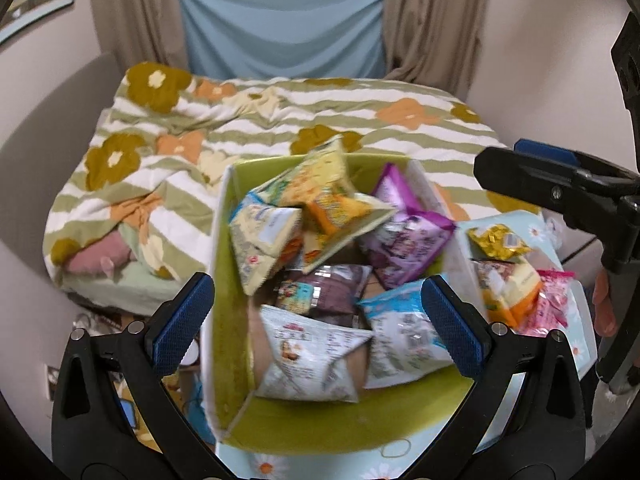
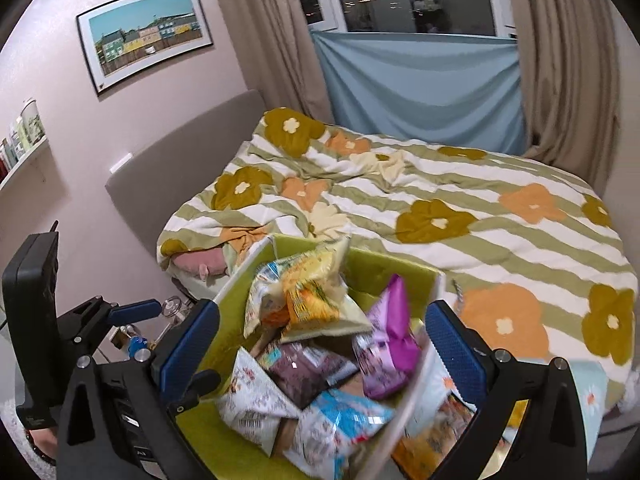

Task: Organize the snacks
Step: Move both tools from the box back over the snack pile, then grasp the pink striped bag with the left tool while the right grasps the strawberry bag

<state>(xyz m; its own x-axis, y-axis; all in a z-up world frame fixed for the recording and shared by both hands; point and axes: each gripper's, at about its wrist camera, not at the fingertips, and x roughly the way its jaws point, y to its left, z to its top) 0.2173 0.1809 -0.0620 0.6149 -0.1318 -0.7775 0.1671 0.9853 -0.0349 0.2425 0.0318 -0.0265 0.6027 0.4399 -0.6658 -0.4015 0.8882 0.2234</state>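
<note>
A green fabric bin (image 1: 224, 320) holds several snack packets: yellow ones (image 1: 320, 184) at the back, a purple one (image 1: 404, 236), a brown one (image 1: 332, 292), a white one (image 1: 316, 356) and a blue-white one (image 1: 404, 336). The bin (image 2: 200, 416) also shows in the right wrist view. My left gripper (image 1: 316, 316) is open and empty above the bin. My right gripper (image 2: 324, 348) is open and empty above the bin; it also shows at the right of the left wrist view (image 1: 532, 176). A clear tray (image 1: 580, 320) to the right holds a gold packet (image 1: 500, 242), orange and pink packets.
A bed with a striped flower duvet (image 1: 280, 120) lies behind the bin. A pink pillow (image 1: 100, 258) peeks out at its left. Curtains and a blue cloth (image 1: 280, 32) hang at the back. A shelf with cans (image 2: 24, 136) is on the left wall.
</note>
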